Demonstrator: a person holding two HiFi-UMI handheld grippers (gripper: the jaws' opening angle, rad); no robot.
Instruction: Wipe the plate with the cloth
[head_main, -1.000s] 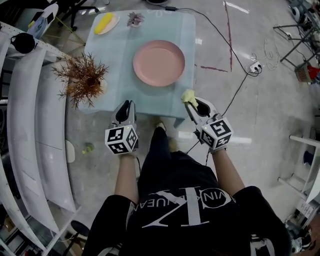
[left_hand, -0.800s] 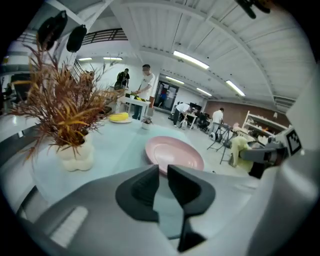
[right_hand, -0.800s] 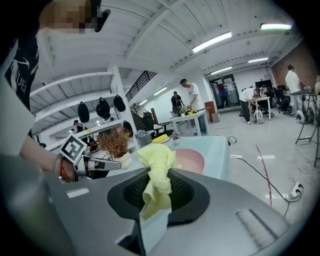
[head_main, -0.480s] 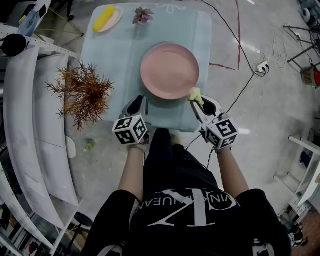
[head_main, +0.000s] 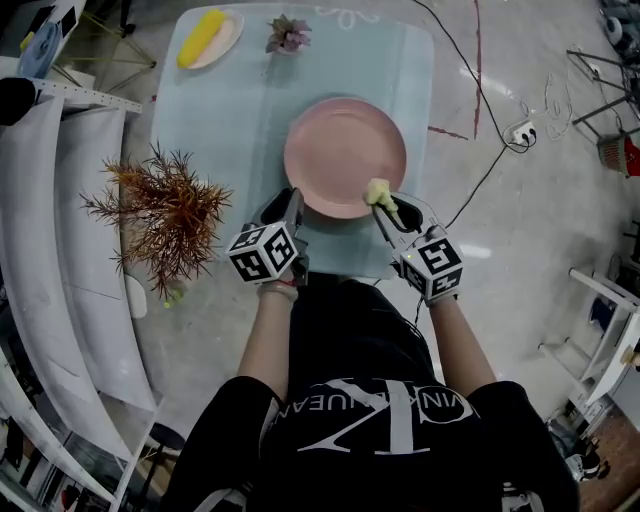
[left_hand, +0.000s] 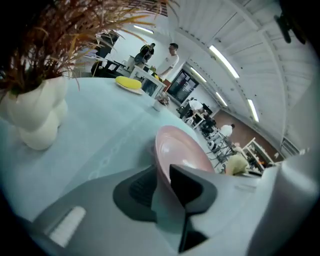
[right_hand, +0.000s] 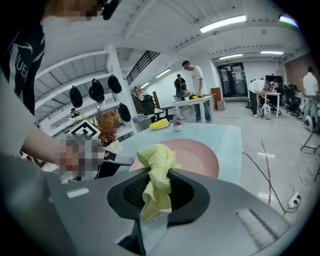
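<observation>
Pale blue table (head_main: 220, 110), seen from above, on which a pink plate (head_main: 345, 150) is set. The plate's near rim is clamped between the narrowed jaws of the left gripper (head_main: 288, 203). A yellow cloth (head_main: 378, 191) is pinched in the jaws of the right gripper (head_main: 385, 212) and held at the plate's near right edge.

A pale blue table (head_main: 230, 120) is carrying a pink plate (head_main: 345, 150) near its front. A small dish (head_main: 231, 37) of something yellow and a little potted plant (head_main: 287, 33) are sitting at the far edge, and a white vase (left_hand: 37, 120) is standing at the left.
</observation>
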